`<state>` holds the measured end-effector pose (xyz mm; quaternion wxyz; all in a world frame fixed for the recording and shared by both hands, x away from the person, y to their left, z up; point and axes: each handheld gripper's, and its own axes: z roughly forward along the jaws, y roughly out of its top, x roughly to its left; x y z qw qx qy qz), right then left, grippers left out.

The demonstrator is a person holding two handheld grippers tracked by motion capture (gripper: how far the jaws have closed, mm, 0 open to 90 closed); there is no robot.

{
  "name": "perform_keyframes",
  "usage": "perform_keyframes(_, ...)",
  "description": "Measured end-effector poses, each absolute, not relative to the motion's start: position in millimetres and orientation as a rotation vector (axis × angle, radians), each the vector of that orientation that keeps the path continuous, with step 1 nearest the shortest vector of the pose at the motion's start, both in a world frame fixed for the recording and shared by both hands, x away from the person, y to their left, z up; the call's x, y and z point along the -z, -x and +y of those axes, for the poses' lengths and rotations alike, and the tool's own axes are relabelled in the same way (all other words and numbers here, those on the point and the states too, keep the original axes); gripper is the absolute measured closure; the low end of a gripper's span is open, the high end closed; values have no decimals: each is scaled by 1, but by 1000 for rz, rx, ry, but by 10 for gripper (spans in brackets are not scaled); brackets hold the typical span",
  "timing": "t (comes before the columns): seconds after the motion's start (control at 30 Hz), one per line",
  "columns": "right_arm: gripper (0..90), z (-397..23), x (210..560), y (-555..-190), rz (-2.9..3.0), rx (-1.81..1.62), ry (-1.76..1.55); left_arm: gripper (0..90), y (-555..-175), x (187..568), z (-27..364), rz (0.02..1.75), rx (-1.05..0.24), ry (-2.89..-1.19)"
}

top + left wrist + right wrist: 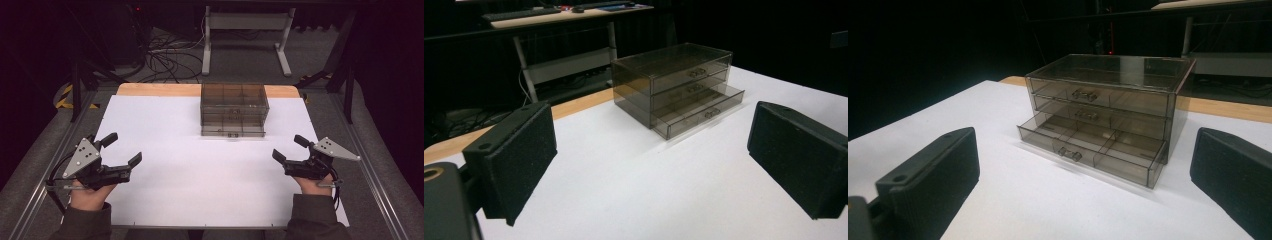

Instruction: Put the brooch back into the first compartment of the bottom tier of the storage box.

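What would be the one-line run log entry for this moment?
left gripper: open, empty | right gripper: open, empty | drawer box: bottom drawer pulled out

Only the drawer box [233,109] interrupts the open table [200,185].

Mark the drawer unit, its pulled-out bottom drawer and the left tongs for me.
drawer unit [233,95]: high view, on its smoky clear top.
bottom drawer [1098,150]: right gripper view, inside its open tray.
left tongs [122,149]: high view, midway between the open tips.
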<state>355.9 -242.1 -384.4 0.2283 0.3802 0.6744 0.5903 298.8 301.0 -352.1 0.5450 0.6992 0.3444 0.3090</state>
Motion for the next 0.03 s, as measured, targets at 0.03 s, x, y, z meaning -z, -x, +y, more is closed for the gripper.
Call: perform_keyframes(0.03,2,-241,385,-356,1861,-1624,-1046,63,-299,352,301,817,-733,-1660)
